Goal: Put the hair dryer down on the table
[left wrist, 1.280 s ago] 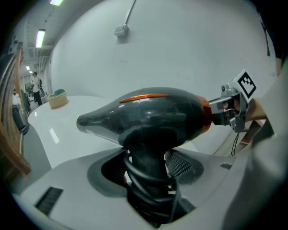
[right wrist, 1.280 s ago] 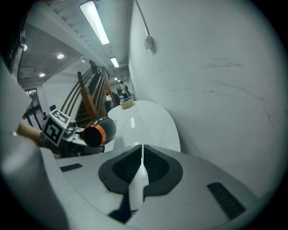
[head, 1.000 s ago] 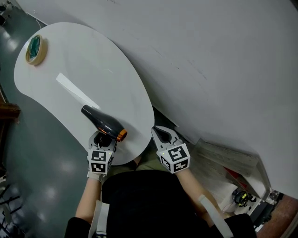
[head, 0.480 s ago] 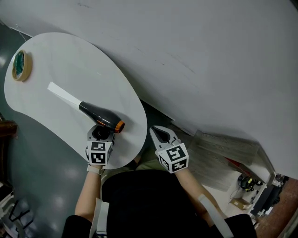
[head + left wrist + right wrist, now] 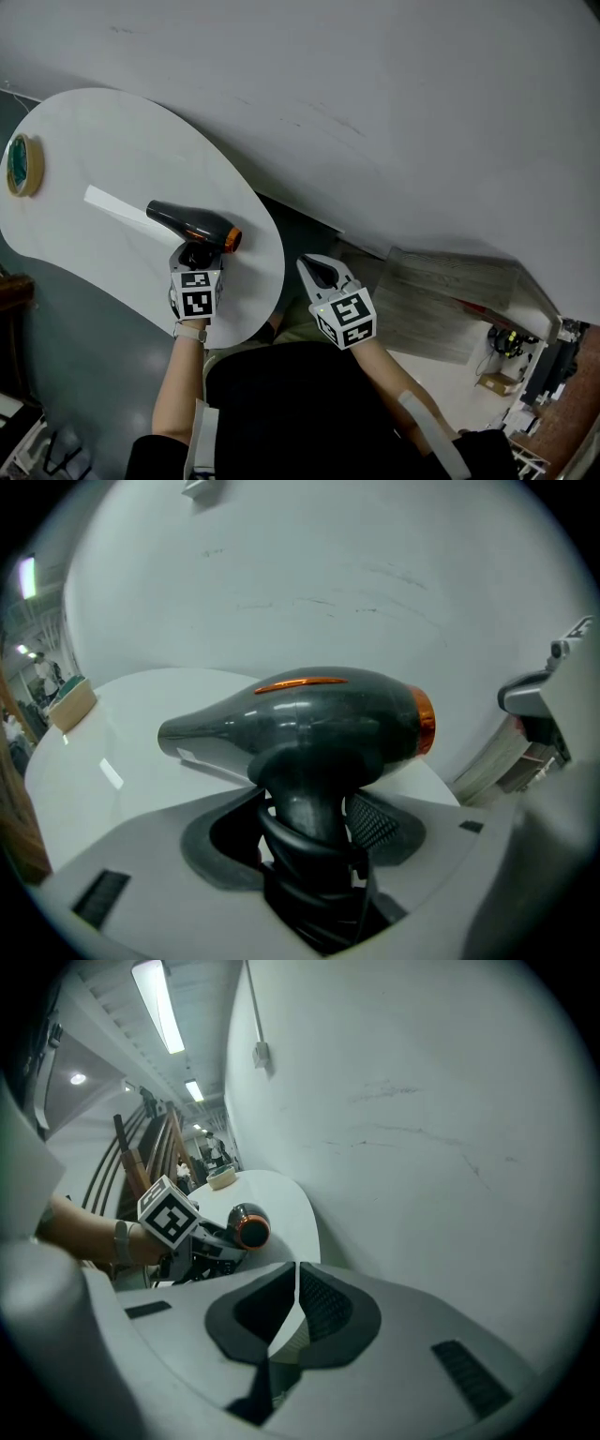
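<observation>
**Head view.** Both forearms reach forward from the body and tilt downward. The left gripper (image 5: 195,258) pinches the handle of the one hair dryer (image 5: 190,225), whose dark barrel lies crosswise just beyond the fingertips, with the orange-ringed end toward the right gripper (image 5: 322,273). The right gripper's tips are pressed together and sit off the table's edge, well apart from the dryer. Under the left fingers is a white rounded table (image 5: 122,141), set against a pale wall (image 5: 394,94). One white strip (image 5: 114,207) lies just past the dryer's nozzle, and one tape roll (image 5: 22,166) sits far beyond it.

**Left gripper view.** The left gripper (image 5: 314,832) has its pads clamped on the hair dryer (image 5: 309,722) handle, which has cord wound round it. The barrel is level above the fingers, over the table (image 5: 122,752). Whether it touches the tabletop cannot be told.

**Right gripper view.** The right gripper (image 5: 294,1296) is closed on nothing. Beyond and left of its tips are the left gripper (image 5: 192,1241), the hair dryer (image 5: 249,1228) and the table (image 5: 286,1199).
</observation>
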A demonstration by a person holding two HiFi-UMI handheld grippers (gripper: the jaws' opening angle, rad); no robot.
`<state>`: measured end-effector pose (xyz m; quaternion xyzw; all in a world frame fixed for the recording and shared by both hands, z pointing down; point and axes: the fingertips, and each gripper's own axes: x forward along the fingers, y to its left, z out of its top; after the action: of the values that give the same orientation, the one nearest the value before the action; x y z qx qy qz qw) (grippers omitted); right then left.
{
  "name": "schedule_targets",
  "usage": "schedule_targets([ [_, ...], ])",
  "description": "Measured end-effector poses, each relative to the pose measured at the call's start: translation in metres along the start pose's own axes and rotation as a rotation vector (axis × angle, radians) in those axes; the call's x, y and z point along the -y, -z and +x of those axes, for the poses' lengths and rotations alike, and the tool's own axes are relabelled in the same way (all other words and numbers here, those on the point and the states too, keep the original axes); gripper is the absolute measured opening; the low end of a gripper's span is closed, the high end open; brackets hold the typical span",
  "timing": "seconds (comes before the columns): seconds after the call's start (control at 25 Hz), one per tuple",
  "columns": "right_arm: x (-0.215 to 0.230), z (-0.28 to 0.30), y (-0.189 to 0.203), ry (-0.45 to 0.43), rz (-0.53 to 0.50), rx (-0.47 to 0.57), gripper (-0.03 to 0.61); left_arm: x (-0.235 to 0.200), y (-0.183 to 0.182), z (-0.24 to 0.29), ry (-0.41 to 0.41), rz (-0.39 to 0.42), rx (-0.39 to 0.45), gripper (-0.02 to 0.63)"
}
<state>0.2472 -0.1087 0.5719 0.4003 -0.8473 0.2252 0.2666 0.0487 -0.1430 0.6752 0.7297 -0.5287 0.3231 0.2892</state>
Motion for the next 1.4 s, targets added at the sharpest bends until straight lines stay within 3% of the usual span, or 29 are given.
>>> schedule_targets([
  [0.44,0.017,-0.009,0.016,0.047,0.071,-0.006,0.026,0.006,-0.017,0.031,-0.057,0.098,-0.074,0.272],
  [1.04,0.017,-0.025,0.024,0.110,0.115,0.002,0.026,0.006,-0.030,0.047,-0.118,0.132,-0.122,0.276],
  [1.4,0.006,-0.031,0.030,0.129,0.115,0.000,0.026,0.007,-0.030,0.048,-0.110,0.145,-0.120,0.278],
])
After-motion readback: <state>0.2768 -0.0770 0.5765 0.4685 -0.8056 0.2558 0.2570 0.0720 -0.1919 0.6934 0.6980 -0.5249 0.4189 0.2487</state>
